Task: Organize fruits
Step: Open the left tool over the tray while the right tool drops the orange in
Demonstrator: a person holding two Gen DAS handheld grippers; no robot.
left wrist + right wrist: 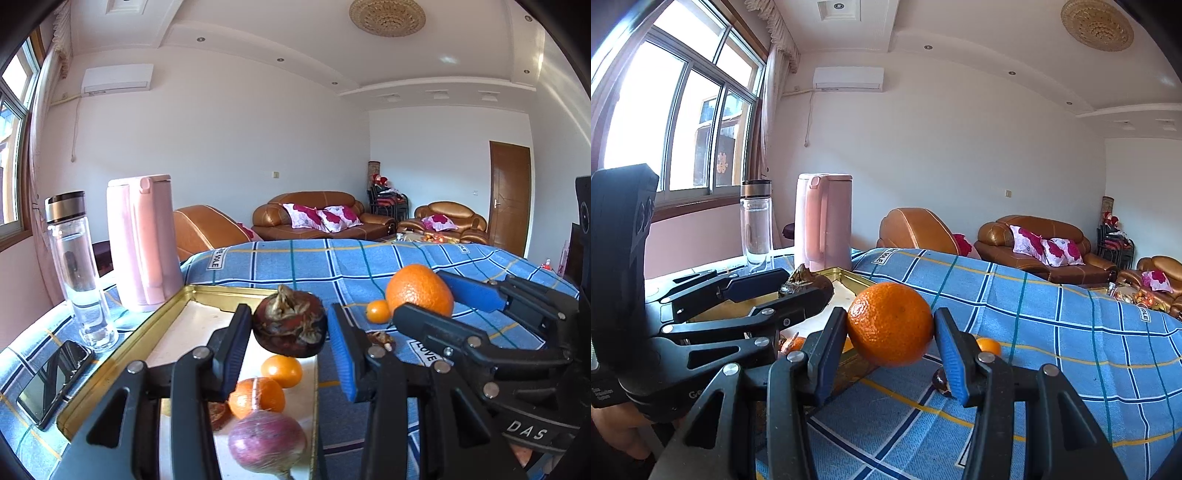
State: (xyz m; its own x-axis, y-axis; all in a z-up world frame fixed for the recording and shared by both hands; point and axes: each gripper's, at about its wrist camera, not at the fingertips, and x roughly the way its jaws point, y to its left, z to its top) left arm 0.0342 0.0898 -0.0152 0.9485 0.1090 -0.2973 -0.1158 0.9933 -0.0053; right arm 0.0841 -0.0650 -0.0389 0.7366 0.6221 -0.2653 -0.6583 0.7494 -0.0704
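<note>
Left wrist view: your left gripper (pixel 290 332) is clamped on the mangosteen (pixel 290 323), held clear above the gold tray (pixel 110 354). Looks like a carry to drop it in, since the tray already takes a small orange (pixel 282 370), a peeled-looking mandarin (pixel 257 400) and a purple bulb (pixel 266 441) at the near end. To the right, your right gripper (pixel 447 299) grips the big orange (pixel 419 293) over the blue plaid cloth (pixel 332 266). A kumquat (pixel 378 311) and a brown scrap (pixel 380 339) lie loose on the cloth just beside the tray, likely next to sort. Far left: glass bottle (pixel 79 269), pink kettle (pixel 142 240), phone (pixel 55 380).

Right wrist view: confirms the pinch on the orange (pixel 890 323), both pads pressing its sides, fruit off the cloth. The left gripper (pixel 798 286) shows from the side with the mangosteen (pixel 807 288) over the tray's far part (pixel 846 275). This view hides most of the tray's contents; the left view alone shows them and the free room.
</note>
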